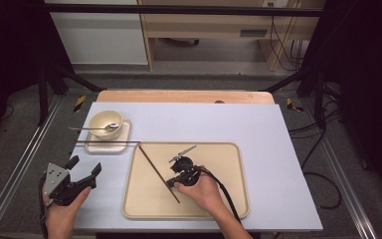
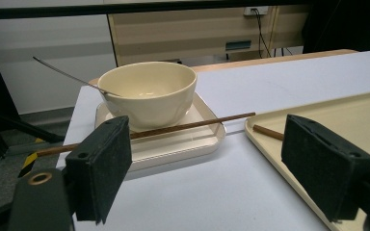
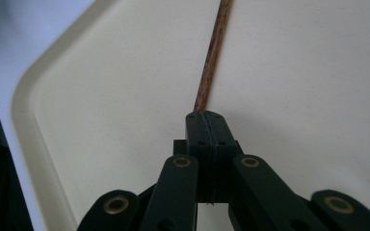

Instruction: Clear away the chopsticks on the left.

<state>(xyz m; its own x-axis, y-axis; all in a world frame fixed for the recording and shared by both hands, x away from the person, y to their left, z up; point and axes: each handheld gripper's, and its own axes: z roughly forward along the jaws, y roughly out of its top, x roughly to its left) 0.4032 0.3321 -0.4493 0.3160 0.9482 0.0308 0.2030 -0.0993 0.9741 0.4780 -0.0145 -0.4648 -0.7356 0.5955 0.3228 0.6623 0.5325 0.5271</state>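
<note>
over the tray (image 1: 234, 164), right gripper (image 3: 206, 118) clamps a chopstick (image 3: 213, 53); left gripper (image 2: 204, 163) gapes wide, empty.

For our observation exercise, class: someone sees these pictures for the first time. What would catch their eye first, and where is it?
First, the right tool over the beige tray, its jaws shut on a brown chopstick that runs diagonally across the tray's left part. Next, the cream bowl with a metal spoon in it, on a small white tray at the table's far left, a second chopstick lying across that tray's near edge. The left tool is open.
</note>
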